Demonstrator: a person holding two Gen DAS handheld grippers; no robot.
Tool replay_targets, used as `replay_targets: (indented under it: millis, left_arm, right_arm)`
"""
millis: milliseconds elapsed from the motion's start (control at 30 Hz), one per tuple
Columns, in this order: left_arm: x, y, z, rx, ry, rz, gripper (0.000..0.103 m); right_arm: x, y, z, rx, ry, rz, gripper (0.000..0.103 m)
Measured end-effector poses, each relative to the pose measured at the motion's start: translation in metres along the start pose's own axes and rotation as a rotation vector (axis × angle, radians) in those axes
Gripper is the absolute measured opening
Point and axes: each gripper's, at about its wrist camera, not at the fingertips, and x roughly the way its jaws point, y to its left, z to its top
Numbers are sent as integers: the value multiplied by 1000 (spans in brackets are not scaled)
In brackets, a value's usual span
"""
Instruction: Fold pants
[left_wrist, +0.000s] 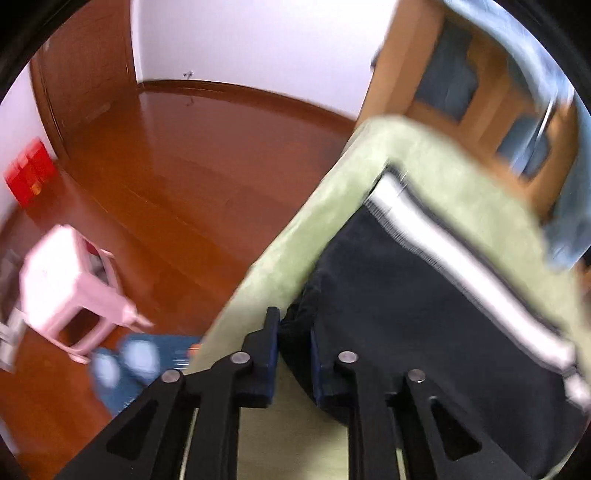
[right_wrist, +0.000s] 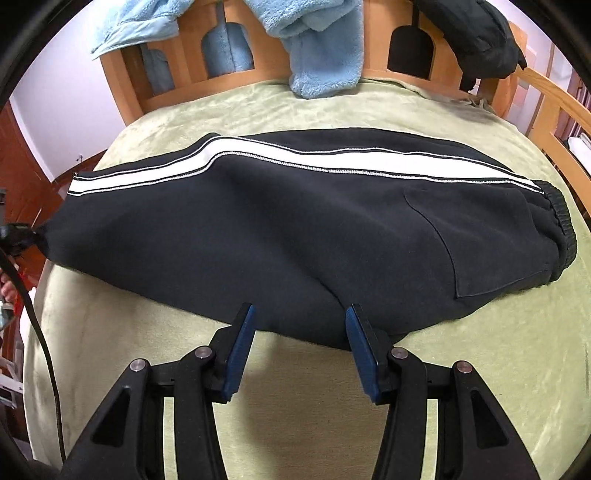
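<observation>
From the left wrist, the left tongs (left_wrist: 293, 341) pinch a dark fold of the black track pants (left_wrist: 424, 295) lying toward 2 o'clock on the green bedspread (left_wrist: 332, 206), while from the right wrist, the right tongs (right_wrist: 299, 341) gape wide, holding nothing, over the pants' (right_wrist: 295, 229) near edge at 12 o'clock.

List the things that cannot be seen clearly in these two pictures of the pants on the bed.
- Left wrist view: motion blur smears the pants, the stool and the headboard.
- Left wrist view: the left gripper fingers sit at the pants' edge; whether they pinch cloth is unclear.
- Right wrist view: the pants' leg end meets a dark object at the frame edge, too cut off to identify.
- Right wrist view: clothes cover much of the headboard.
</observation>
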Motion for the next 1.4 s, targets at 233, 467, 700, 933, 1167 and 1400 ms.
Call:
replay_targets:
  millis: [233,467,700,933,1167,1400]
  left_arm:
    - [-20,23,-13,-137,2,-32,68]
    - [-8,19,-21,-191,-1,-138,14]
    - [-21,32,-6,-189,-60,-122,9]
    - [-20,19,-25,-100,-36,24,44]
    - [-13,2,-37,-110,73,-119,71]
    - [-8,-11,-63,-101,51,-102,71]
  right_arm:
    - [-15,-6,0,-10,-24,-18,51]
    - [-25,-8,-1,-12,-40,-30,51]
    - [-27,-10,-5,-27,-39,-51,51]
    - [-21,-9,28,-78,-114,-49,51]
    - [11,-19,63,-152,-131,-79,57]
    - [42,-5,105,-218,-201,-57,57]
